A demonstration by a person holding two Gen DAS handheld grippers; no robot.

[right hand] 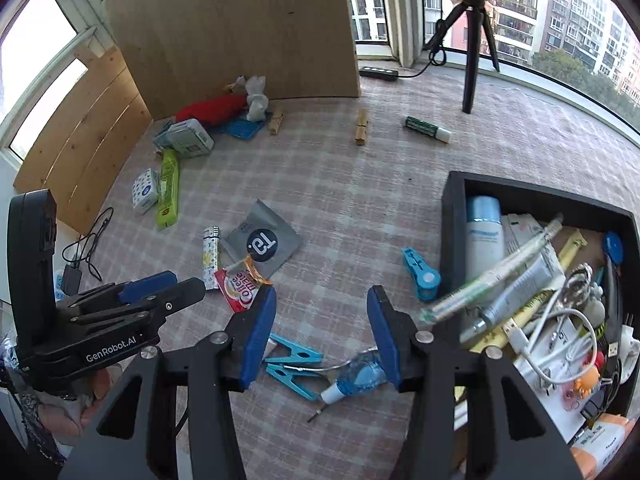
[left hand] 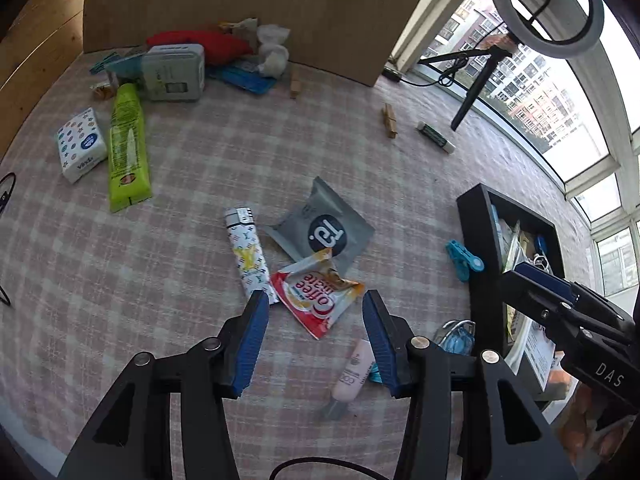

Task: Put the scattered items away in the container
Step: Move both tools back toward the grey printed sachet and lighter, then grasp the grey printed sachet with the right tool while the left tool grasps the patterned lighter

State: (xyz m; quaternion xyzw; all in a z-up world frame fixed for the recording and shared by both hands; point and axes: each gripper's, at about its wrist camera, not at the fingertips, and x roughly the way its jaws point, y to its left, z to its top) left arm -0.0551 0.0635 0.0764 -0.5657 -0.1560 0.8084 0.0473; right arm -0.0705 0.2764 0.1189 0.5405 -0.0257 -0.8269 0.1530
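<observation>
Both grippers hang spread and empty: the left gripper [left hand: 316, 300] just above one red sachet [left hand: 318, 298], the right gripper [right hand: 322, 300] above the checked cloth [right hand: 340, 184] beside one black tray [right hand: 454, 216] at right, already full. Near the sachet lie one lighter [left hand: 248, 254] and one grey pouch [left hand: 324, 228]. Three blue clips [right hand: 294, 364] [right hand: 420, 274] and two wooden pegs [right hand: 361, 127] are scattered; one glue stick [right hand: 426, 128] lies far right.

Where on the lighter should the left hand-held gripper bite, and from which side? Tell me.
Grip the lighter across the middle of its long body, coming straight down from above. It lies flat on the checked cloth, so only its narrow sides are free. Turn the open left hand-held gripper to straddle the width, clear of the coffee sachet touching its near end.
</observation>
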